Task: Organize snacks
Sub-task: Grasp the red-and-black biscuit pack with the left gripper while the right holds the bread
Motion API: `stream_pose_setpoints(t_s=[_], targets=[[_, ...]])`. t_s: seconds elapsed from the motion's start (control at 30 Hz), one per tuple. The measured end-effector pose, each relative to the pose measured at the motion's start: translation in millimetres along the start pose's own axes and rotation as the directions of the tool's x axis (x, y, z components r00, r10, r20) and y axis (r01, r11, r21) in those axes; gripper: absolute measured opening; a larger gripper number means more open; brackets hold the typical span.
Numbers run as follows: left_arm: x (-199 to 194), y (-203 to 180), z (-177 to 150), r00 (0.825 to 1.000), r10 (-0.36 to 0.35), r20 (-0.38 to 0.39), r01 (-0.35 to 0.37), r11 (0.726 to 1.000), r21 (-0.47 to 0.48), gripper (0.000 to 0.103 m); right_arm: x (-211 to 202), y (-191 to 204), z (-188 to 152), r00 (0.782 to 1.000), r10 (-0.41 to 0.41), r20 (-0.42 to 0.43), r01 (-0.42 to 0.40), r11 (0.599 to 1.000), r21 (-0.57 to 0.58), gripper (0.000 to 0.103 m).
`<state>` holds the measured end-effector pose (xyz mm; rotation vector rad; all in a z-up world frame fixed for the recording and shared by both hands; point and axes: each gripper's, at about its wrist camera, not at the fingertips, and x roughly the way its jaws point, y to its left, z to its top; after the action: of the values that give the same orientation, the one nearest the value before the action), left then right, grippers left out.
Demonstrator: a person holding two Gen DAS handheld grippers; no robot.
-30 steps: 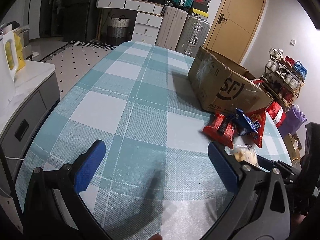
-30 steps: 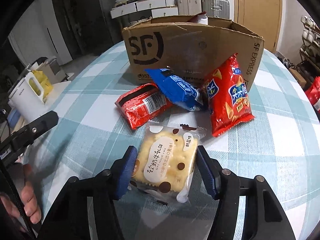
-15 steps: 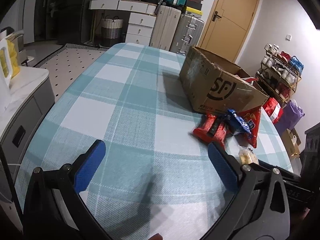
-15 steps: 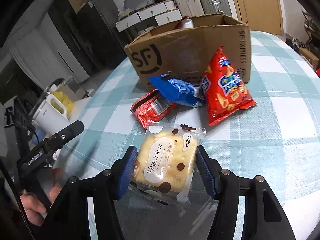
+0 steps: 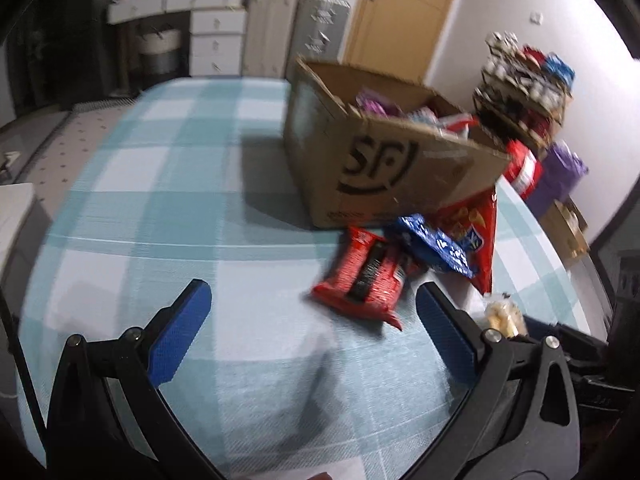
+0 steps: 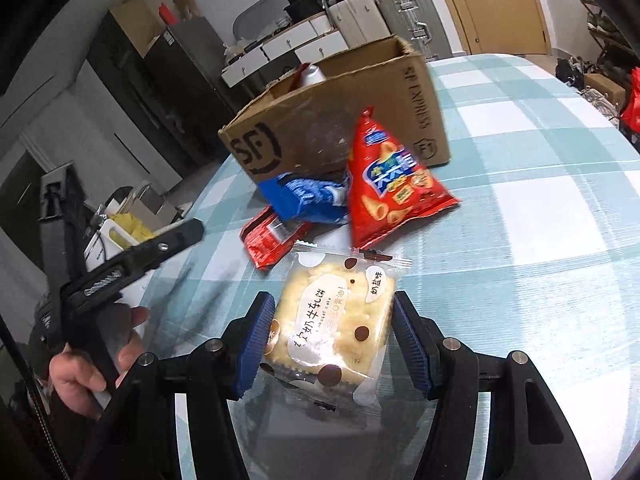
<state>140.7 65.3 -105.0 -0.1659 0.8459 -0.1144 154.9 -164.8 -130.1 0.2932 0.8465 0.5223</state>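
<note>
While clamped between both pads of the right gripper (image 6: pixel 330 344), the cracker packet (image 6: pixel 334 320) is held above the checked tablecloth (image 6: pixel 540 240). Just beyond it, a red packet (image 6: pixel 268 238), a blue packet (image 6: pixel 308 200) and a red chip bag (image 6: pixel 390 188) are found against the cardboard box (image 6: pixel 320 128). Left gripper (image 5: pixel 308 320) is noted open, empty.

The bench (image 6: pixel 540 208), covered in a teal-and-white checked cloth, is seen carrying an open SF cardboard box (image 6: pixel 320 132) at upper centre, with a red snack packet (image 6: pixel 268 236) lying before it.
</note>
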Motion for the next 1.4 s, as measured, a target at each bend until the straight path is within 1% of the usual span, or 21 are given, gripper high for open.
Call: stream_pose_setpoints(t_s=[0.17,0.33,0.4,0.53,0.63,0.7,0.73,0.77,0.8,0.87,0.9,1.0,1.13,1.27,1.3,1.4], targets=[[18,-15,6,0.999,-0.009,-0.032,0.011,0.998,0.061,0.102,-9,-7,1,1.0,-0.014,0.02,0.014,1.0,0.009,0.06],[41,-24,11,0.997,0.002,-0.077,0.006,0.995,0.103,0.102,-10,-18,-2,1.0,-0.019,0.011,0.019,0.999,0.027,0.06],[51,-28,12,0.995,0.017,-0.1,-0.005,0.992,0.123,0.102,-11,-20,-3,1.0,-0.023,0.012,0.022,0.999,0.031,0.06],[65,-34,14,0.991,0.034,-0.129,-0.014,0.989,0.15,0.102,-14,-23,-2,0.999,-0.026,0.023,0.026,0.999,0.035,0.06],[73,-36,17,0.99,0.029,-0.141,-0.007,0.988,0.154,0.1,-16,-25,-2,0.999,-0.024,0.028,0.023,0.999,0.04,0.06],[76,-37,18,0.989,0.011,-0.148,0.012,0.988,0.156,0.081,-17,-26,-2,0.999,-0.023,0.031,0.021,0.999,0.042,0.06],[75,-40,16,0.99,0.016,-0.14,0.008,0.986,0.166,0.075,-17,-26,-3,0.999,-0.021,0.031,0.02,0.999,0.043,0.06],[75,-41,16,0.99,0.006,-0.14,0.02,0.983,0.182,0.057,-18,-27,-3,0.999,-0.02,0.032,0.019,0.999,0.045,0.06],[73,-43,17,0.989,-0.032,-0.147,0.06,0.979,0.192,0.041,-18,-27,-3,0.999,-0.019,0.032,0.018,0.999,0.046,0.06],[72,-44,17,0.98,-0.083,-0.179,0.115,0.977,0.18,0.041,-20,-27,-4,0.999,-0.015,0.032,0.014,0.999,0.041,0.06],[71,-45,16,0.979,-0.09,-0.184,0.124,0.974,0.188,0.041,-20,-26,-3,0.999,-0.013,0.033,0.012,0.999,0.035,0.06],[66,-48,12,0.981,-0.07,-0.18,0.108,0.971,0.212,0.041,-24,-21,-4,0.999,-0.008,0.043,0.008,1.0,0.008,0.06],[59,-45,11,0.985,-0.061,-0.163,0.092,0.978,0.19,0.041,-28,-19,-5,0.999,0.003,0.052,-0.003,1.0,0.004,0.06],[44,-43,9,0.988,-0.062,-0.141,0.084,0.983,0.16,0.041,-34,-13,-4,0.998,0.015,0.063,-0.015,1.0,-0.004,0.06],[32,-35,5,0.988,-0.065,-0.139,0.086,0.984,0.154,0.041,-35,-12,-5,0.998,0.019,0.065,-0.018,1.0,-0.009,0.06],[17,-24,-2,0.988,-0.078,-0.133,0.095,0.988,0.12,0.041,-39,-7,-4,0.997,0.024,0.072,-0.022,1.0,-0.022,0.06]])
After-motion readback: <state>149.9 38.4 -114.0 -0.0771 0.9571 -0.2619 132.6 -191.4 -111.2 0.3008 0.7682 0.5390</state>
